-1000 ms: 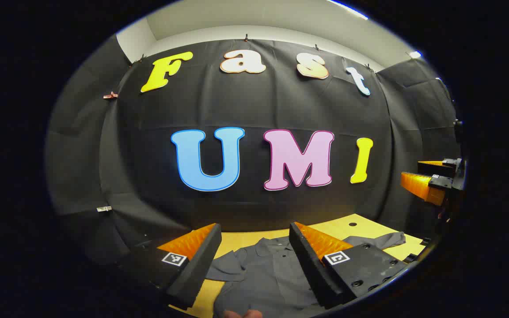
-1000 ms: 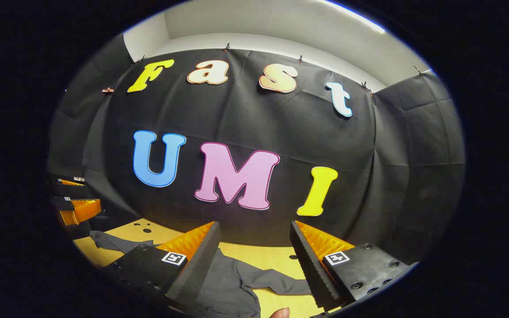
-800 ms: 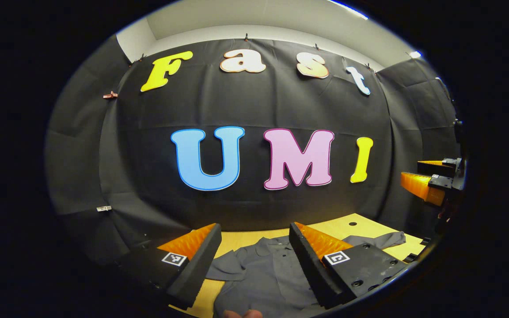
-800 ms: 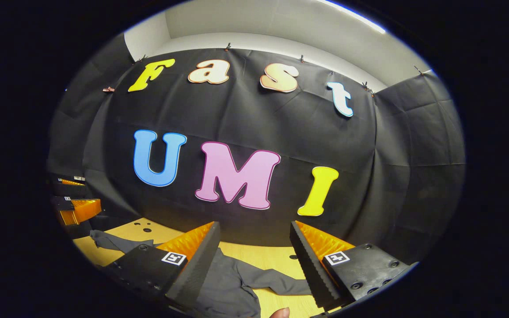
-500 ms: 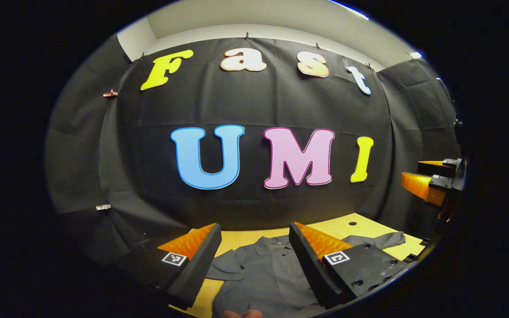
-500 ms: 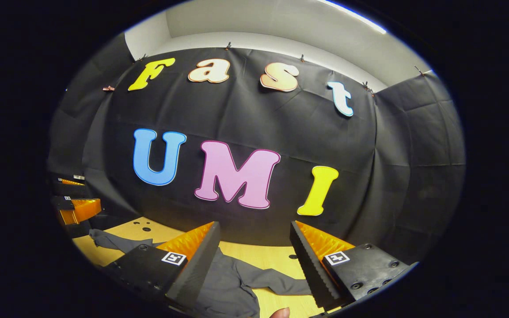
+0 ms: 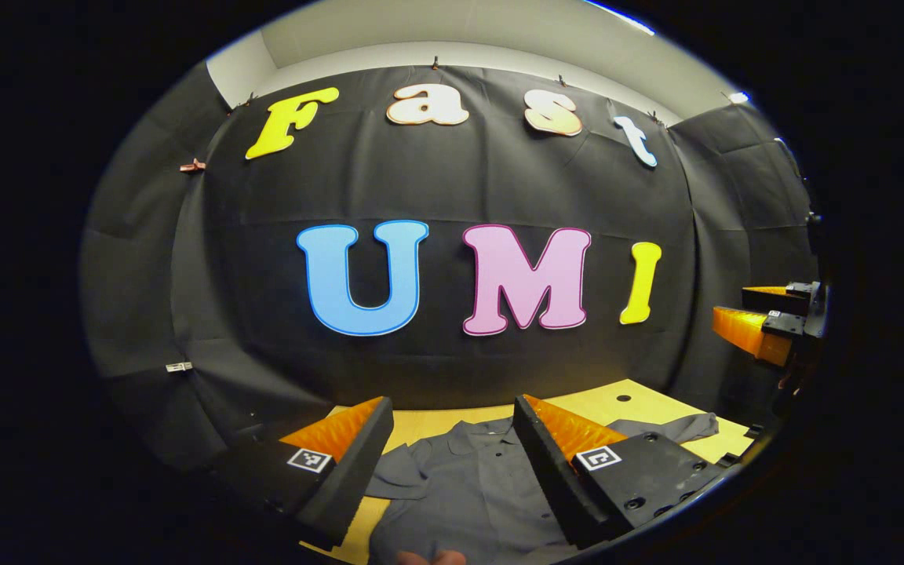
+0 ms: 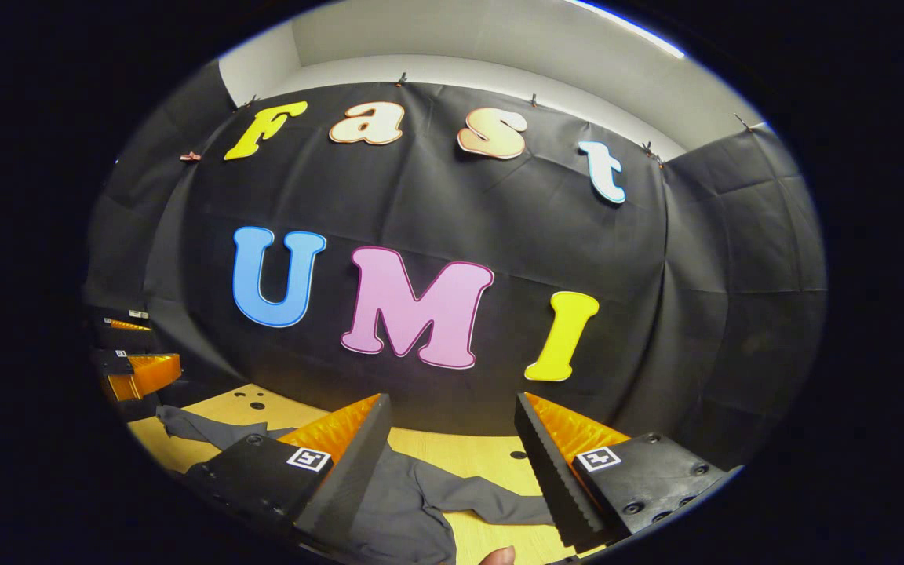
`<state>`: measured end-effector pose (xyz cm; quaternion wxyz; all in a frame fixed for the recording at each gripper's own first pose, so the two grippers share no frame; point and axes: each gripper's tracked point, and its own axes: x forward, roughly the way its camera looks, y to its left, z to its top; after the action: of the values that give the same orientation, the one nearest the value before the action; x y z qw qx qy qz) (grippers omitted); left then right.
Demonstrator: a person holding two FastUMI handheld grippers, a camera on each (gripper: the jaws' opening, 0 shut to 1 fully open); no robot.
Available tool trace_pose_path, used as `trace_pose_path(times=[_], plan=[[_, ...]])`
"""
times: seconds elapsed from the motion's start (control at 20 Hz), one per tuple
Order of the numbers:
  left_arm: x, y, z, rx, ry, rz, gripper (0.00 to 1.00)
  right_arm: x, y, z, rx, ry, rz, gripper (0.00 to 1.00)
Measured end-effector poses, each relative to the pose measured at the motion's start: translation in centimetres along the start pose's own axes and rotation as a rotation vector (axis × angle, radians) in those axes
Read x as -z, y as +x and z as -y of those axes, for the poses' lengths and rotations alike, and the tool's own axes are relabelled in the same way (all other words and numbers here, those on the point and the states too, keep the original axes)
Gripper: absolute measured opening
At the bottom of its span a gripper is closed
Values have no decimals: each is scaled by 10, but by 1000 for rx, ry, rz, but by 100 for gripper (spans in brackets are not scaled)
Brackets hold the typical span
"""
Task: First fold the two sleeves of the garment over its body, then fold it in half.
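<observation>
A dark grey collared shirt (image 7: 475, 486) lies flat on the yellow table (image 7: 609, 404), collar toward the wall. One sleeve (image 7: 676, 428) stretches out to the right in the left gripper view. In the right gripper view the shirt (image 8: 409, 514) lies low between the fingers, with one sleeve (image 8: 491, 502) running right and the other sleeve (image 8: 201, 428) at far left. My left gripper (image 7: 452, 455) hangs open above the shirt's body, holding nothing. My right gripper (image 8: 452, 463) is open and empty above the shirt's right side; it also shows as the right gripper (image 7: 766, 314) at the edge of the left gripper view.
The yellow table (image 8: 475, 459) has small dark holes (image 8: 252, 406) near the wall. The black cloth wall rises close behind the table. A fingertip (image 8: 497, 555) shows at the bottom edge. My left gripper (image 8: 134, 357) appears far left in the right gripper view.
Both views have shifted very slightly, with the wall sliding a little upward and left. Both grippers stay open, and the shirt has not moved.
</observation>
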<state>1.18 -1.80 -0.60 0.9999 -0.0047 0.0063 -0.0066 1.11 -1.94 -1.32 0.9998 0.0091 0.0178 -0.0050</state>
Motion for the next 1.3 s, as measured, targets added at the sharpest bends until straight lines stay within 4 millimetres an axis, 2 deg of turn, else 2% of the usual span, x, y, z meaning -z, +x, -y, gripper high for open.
trace_pose_path(times=[0.15, 0.25, 0.55, 0.7, 0.8, 1.1, 1.3], plan=[[6, 3, 15, 18, -1, -10, 97, 20, 7, 28, 24, 31, -57, 97], [8, 5, 25, 28, -7, -15, 97, 39, 14, 60, 60, 41, -108, 98], [23, 19, 61, 35, 15, -58, 97, 132, 36, 160, 174, 68, -314, 98], [34, 25, 78, 19, 20, -96, 97, 184, 51, 198, 188, 53, -386, 97], [40, 29, 89, 4, 23, -123, 98, 220, 61, 218, 183, 53, -442, 98], [54, 28, 121, -61, 36, -184, 97, 331, 94, 258, 159, 102, -580, 98], [68, 17, 121, -135, -2, -244, 97, 393, 107, 284, 206, 183, -642, 98]])
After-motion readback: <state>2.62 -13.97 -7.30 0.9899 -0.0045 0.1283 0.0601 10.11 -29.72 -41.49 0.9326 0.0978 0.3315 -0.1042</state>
